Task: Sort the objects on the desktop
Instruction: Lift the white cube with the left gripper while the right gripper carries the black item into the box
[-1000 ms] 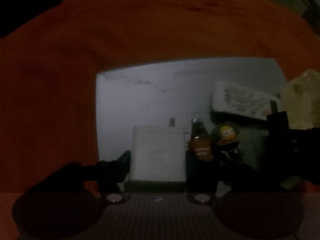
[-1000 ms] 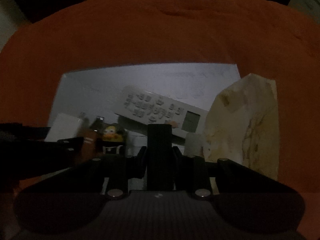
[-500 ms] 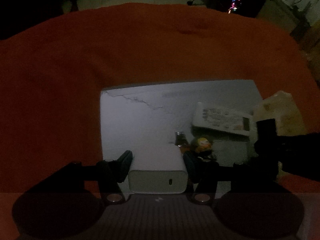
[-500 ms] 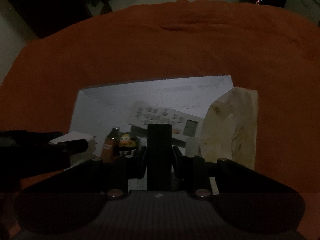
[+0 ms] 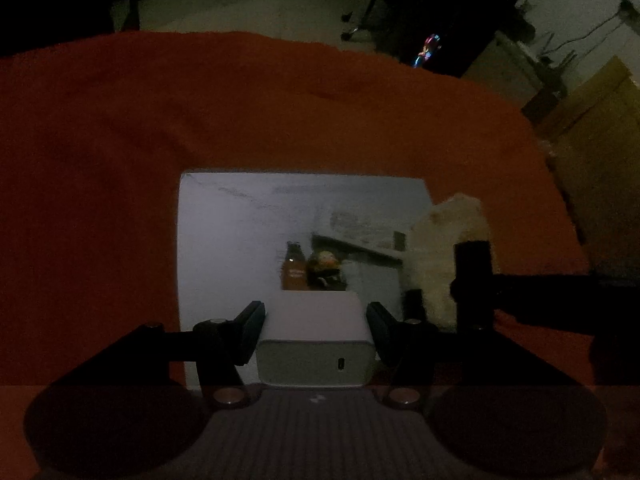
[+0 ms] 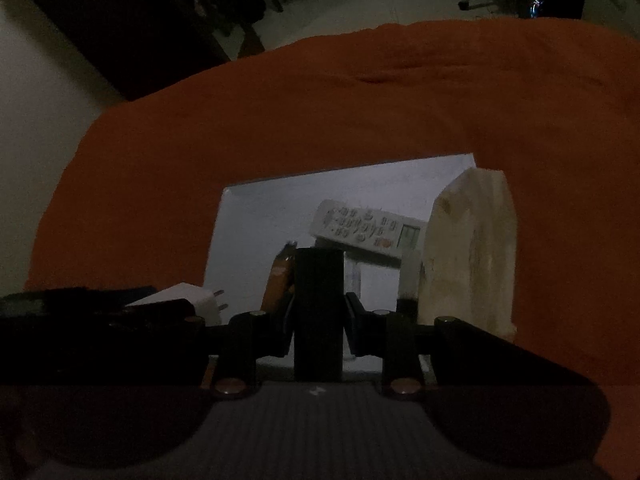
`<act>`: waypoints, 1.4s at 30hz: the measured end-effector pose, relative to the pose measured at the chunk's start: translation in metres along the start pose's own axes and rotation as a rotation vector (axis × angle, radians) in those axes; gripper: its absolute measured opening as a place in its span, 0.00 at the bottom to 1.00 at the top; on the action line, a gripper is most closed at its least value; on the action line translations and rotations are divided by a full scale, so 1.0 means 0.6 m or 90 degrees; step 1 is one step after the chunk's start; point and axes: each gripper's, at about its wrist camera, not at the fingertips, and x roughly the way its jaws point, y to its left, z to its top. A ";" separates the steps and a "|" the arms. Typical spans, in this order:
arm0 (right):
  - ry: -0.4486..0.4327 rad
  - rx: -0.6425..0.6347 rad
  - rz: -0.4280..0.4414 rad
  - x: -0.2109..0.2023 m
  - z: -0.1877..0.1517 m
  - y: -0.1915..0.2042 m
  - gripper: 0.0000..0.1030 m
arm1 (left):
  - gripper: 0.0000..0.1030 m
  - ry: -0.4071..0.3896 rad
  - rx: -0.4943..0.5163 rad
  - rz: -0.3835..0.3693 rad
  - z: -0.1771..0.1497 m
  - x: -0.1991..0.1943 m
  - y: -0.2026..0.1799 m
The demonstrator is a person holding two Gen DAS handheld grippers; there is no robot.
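My left gripper [image 5: 316, 316] is shut on a white charger block [image 5: 316, 340], held above the white mat [image 5: 240, 248]; its plug prongs show in the right wrist view [image 6: 188, 300]. My right gripper [image 6: 319, 316] is shut on a black rectangular block [image 6: 319, 304], also seen in the left wrist view [image 5: 472, 272]. On the mat stand a small brown bottle [image 5: 293, 270] and a yellow toy figure [image 5: 326, 266]. A white remote control [image 6: 368, 228] lies behind them.
An orange cloth [image 5: 280, 112] covers the table around the mat. A pale wooden block [image 6: 468, 256] stands at the mat's right edge, close to my right gripper. Beyond the table are a dim floor and chairs.
Both grippers have risen and pulled back from the mat, each holding its object. The objects on the mat look smaller and farther away.
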 end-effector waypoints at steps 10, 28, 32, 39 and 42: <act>-0.016 -0.006 -0.023 -0.083 -0.073 0.040 0.27 | 0.49 -0.022 0.001 -0.006 -0.080 -0.067 -0.037; 0.048 0.010 -0.030 -0.080 -0.189 0.031 0.27 | 0.49 0.011 0.057 0.002 -0.194 -0.065 -0.093; 0.075 0.011 -0.051 -0.061 -0.212 0.017 0.27 | 0.49 0.028 0.066 0.004 -0.216 -0.047 -0.094; 0.118 0.008 -0.068 -0.026 -0.244 0.006 0.27 | 0.49 0.050 0.083 0.021 -0.247 -0.016 -0.104; 0.138 -0.002 -0.077 -0.004 -0.257 0.006 0.27 | 0.49 0.067 0.084 0.033 -0.260 0.005 -0.105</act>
